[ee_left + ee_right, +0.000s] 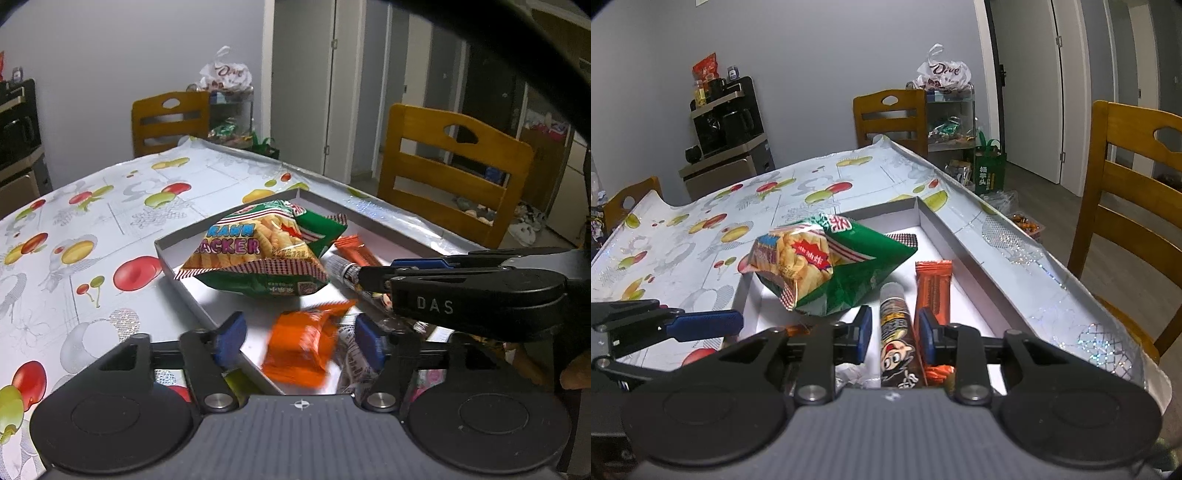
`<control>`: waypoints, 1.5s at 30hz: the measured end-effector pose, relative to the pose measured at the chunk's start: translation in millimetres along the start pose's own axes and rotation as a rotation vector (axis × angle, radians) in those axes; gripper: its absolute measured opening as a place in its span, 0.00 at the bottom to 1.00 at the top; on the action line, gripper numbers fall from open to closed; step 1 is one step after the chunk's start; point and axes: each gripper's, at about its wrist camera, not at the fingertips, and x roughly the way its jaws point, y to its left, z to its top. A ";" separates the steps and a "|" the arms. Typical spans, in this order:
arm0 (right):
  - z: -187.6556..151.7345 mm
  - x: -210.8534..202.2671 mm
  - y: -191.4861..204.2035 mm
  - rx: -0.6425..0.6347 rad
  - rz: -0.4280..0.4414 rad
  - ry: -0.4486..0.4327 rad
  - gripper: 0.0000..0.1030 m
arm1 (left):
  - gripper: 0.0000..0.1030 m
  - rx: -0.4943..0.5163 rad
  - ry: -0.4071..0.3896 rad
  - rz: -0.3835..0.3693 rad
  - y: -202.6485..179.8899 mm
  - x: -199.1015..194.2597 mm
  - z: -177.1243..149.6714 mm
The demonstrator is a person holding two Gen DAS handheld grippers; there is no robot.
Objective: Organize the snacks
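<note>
A shallow white box (168,258) (964,243) on the table holds snacks. A green prawn cracker bag (258,247) (827,266) lies in its far part. My left gripper (301,338) is open, with a blurred orange packet (303,347) between its blue pads, not touched by either. My right gripper (894,332) is open over a dark tube snack (895,332); its fingers do not touch it. An orange bar (932,288) (356,251) lies beside the tube. The right gripper also shows in the left wrist view (369,277), and the left gripper's finger (701,325) in the right wrist view.
The table wears a fruit-print cloth (92,221) (701,229). Wooden chairs stand at the far end (170,122) and the right side (450,177) (1126,221). A shelf with bags (945,110) and a coffee machine cabinet (727,140) stand by the wall.
</note>
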 end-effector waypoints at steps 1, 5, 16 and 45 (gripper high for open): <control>0.5 -1.5 0.0 0.002 0.001 -0.005 0.43 | 0.75 0.001 -0.003 -0.004 -0.5 -1.3 0.2; 2.7 -12.9 0.3 0.014 0.010 -0.031 0.56 | 0.90 -0.011 -0.017 -0.012 -0.5 -8.8 -0.1; 3.7 -63.1 12.3 0.017 0.033 -0.085 0.81 | 0.98 -0.045 -0.052 -0.029 11.5 -46.4 -6.4; -126.4 -166.2 49.8 0.102 -0.040 -0.070 0.99 | 1.00 -0.073 0.033 0.113 2.3 -119.6 -116.0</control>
